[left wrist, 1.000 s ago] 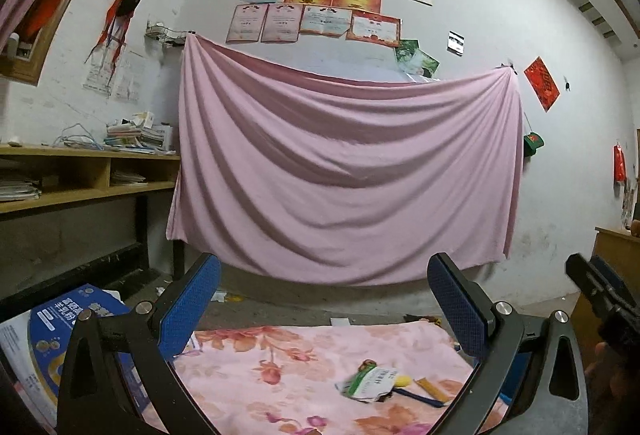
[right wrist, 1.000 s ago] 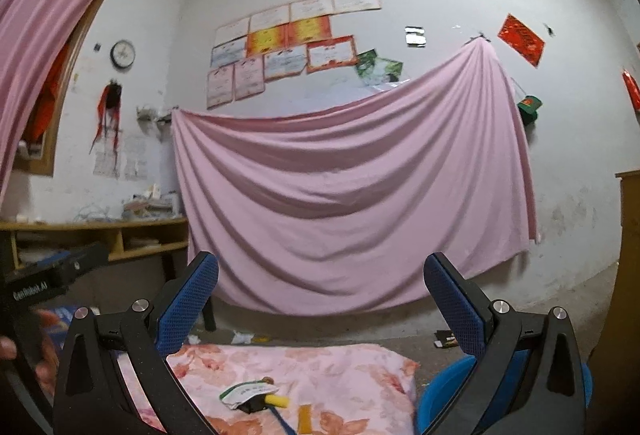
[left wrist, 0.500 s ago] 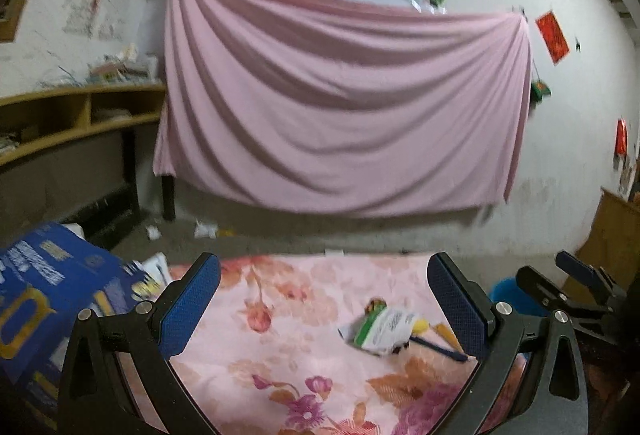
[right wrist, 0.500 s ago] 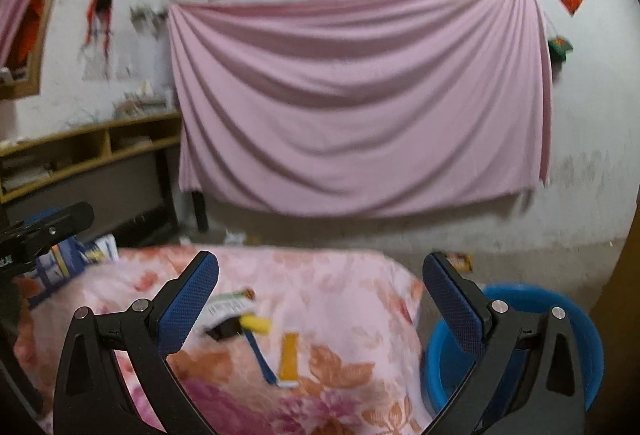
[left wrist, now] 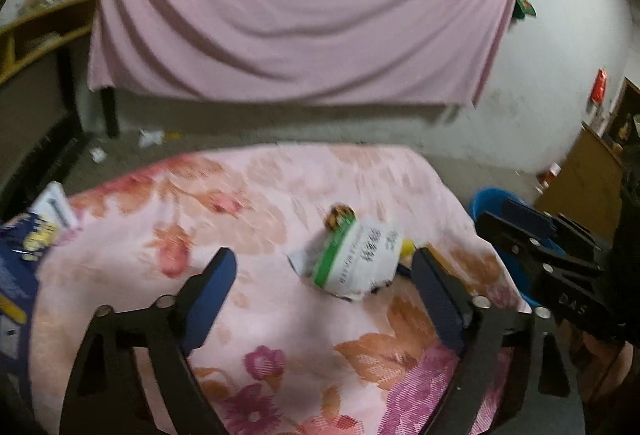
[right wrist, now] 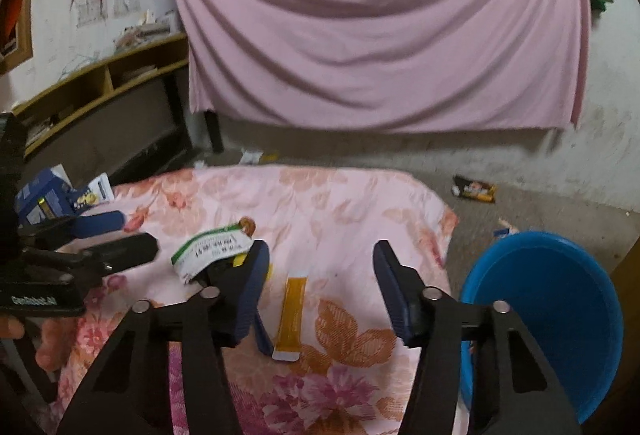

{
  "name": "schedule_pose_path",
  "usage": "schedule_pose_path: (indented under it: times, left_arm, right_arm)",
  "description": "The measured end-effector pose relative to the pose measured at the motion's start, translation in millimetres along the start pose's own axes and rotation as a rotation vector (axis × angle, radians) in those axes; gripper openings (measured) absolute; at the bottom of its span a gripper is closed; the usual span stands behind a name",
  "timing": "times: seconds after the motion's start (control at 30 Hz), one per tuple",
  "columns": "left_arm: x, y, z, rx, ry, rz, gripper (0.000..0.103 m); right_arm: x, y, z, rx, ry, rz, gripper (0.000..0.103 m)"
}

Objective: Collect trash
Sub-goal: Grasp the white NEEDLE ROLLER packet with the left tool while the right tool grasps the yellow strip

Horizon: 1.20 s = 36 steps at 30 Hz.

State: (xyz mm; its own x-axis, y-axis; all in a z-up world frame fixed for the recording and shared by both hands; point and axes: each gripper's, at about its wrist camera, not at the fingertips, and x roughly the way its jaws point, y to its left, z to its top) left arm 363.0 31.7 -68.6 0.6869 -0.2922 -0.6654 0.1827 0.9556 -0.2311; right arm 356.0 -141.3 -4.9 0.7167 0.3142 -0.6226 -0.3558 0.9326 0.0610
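A crumpled white and green wrapper (left wrist: 354, 261) lies on the floral pink cloth (left wrist: 240, 203), with a small round brown piece (left wrist: 339, 214) just behind it. It also shows in the right wrist view (right wrist: 208, 249). An orange sachet (right wrist: 292, 311) and a blue strip (right wrist: 262, 335) lie beside it. My left gripper (left wrist: 324, 295) is open, above the cloth, just short of the wrapper. My right gripper (right wrist: 320, 271) is open above the orange sachet. A blue bucket (right wrist: 560, 299) stands on the floor at the right.
Blue boxes (right wrist: 48, 199) sit at the cloth's left edge. A dark wrapper (right wrist: 474, 189) and scraps lie on the concrete floor. A pink sheet (right wrist: 380, 19) hangs on the back wall. Wooden shelves (right wrist: 100, 75) stand at the left.
Both grippers have tilted down and moved toward the cloth. The trash items and the blue bucket now appear much closer and larger. Both stay open.
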Motion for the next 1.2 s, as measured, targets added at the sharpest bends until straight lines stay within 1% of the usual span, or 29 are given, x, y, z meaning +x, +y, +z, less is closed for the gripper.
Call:
schedule_pose_path:
  times: [0.03,0.23,0.3,0.33,0.37,0.43,0.57,0.6,0.63,0.67,0.9,0.97,1.0,1.1,1.13,1.2]
  left_arm:
    - [6.8,-0.2,0.2,0.001,0.027,-0.020,0.078]
    - [29.1,-4.3,3.9,0.011,0.111,-0.097,0.077]
    - [35.4,-6.7,5.0,0.014,0.139,-0.111,0.071]
    - [38.6,-7.4,5.9,0.009,0.155,-0.118,0.066]
    - [43.2,-7.3,6.6,0.003,0.172,-0.123,0.064]
    - [47.5,-6.8,8.8,-0.005,0.188,-0.132,0.064]
    - [54.3,-9.2,12.1,-0.002,0.195,-0.152,0.063]
    - [55.4,-9.5,12.6,-0.002,0.195,-0.151,0.060]
    - [56.7,-9.4,12.6,-0.003,0.197,-0.150,0.051]
    - [57.1,-9.6,12.1,-0.006,0.198,-0.145,0.047]
    - [49.3,-6.6,11.0,-0.026,0.180,-0.151,0.047]
    - [41.5,-3.8,9.9,-0.038,0.165,-0.153,0.047]
    - [37.6,-3.0,9.0,-0.046,0.153,-0.157,0.047]
    - [26.3,-2.4,7.0,-0.060,0.126,-0.164,0.046]
    - [22.1,-2.6,5.6,-0.063,0.116,-0.165,0.046]
    - [16.2,-6.2,3.9,-0.062,0.106,-0.158,0.046]
  right_arm:
    - [2.6,-0.3,-0.2,0.001,0.018,0.006,0.048]
    - [17.8,0.5,-0.8,-0.007,0.107,0.039,0.041]
    - [21.3,-0.6,-1.6,-0.005,0.127,0.046,0.039]
    - [22.6,-1.2,-1.3,-0.003,0.135,0.049,0.039]
    - [23.8,-1.0,-1.6,0.000,0.142,0.052,0.039]
    - [24.2,-2.0,-2.4,0.005,0.152,0.058,0.039]
    - [26.7,-3.6,-3.7,0.010,0.171,0.070,0.039]
    - [27.8,-3.6,-4.0,0.010,0.178,0.074,0.039]
    - [29.0,-2.8,-4.5,0.009,0.186,0.077,0.039]
    - [29.9,-2.2,-4.9,0.007,0.191,0.080,0.039]
    - [41.2,2.5,-7.9,-0.020,0.255,0.099,0.038]
    - [46.3,3.4,-8.9,-0.023,0.281,0.102,0.031]
    - [48.4,3.1,-9.0,-0.022,0.291,0.103,0.030]
    - [49.4,0.4,-9.7,-0.012,0.298,0.101,0.015]
    - [49.1,-1.1,-9.9,-0.003,0.297,0.107,0.012]
    - [47.0,-3.0,-10.1,0.008,0.291,0.120,0.012]
